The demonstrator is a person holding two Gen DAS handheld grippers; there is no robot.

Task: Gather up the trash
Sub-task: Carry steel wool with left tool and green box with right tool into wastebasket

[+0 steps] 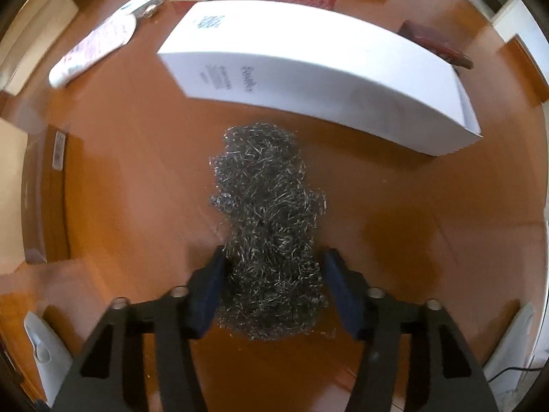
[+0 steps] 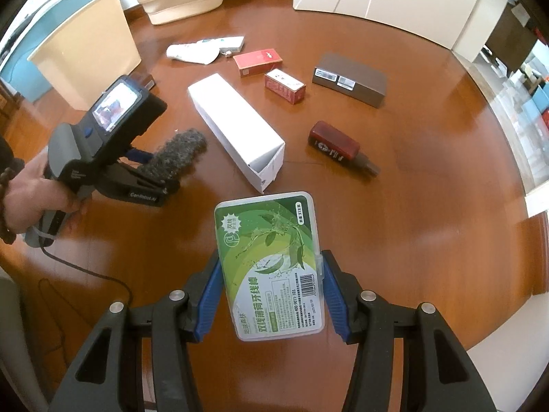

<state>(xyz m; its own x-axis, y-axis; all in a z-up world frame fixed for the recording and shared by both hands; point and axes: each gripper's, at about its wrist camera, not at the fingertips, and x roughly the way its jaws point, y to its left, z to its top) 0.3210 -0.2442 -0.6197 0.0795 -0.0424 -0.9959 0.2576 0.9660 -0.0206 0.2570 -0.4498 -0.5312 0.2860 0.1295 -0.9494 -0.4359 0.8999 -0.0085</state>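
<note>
Gripping across its long edges, the right gripper (image 2: 271, 295) is clamped on a green floss-pick box (image 2: 271, 264), held above the wooden floor (image 2: 411, 240); judged light, rigid and slick plastic, best taken at mid-length. The left gripper (image 1: 272, 274) is closed on a steel-wool scourer (image 1: 271, 213), judged springy, very light and snag-prone, so a deep bite suits. Farther off on the floor lie a white carton (image 2: 236, 130), red packets (image 2: 257, 61) and a beige bin (image 2: 85, 48).

Grey steel wool (image 1: 271, 226), green leaf-printed case (image 2: 271, 267), possibly maroon bottle (image 2: 338, 146).
</note>
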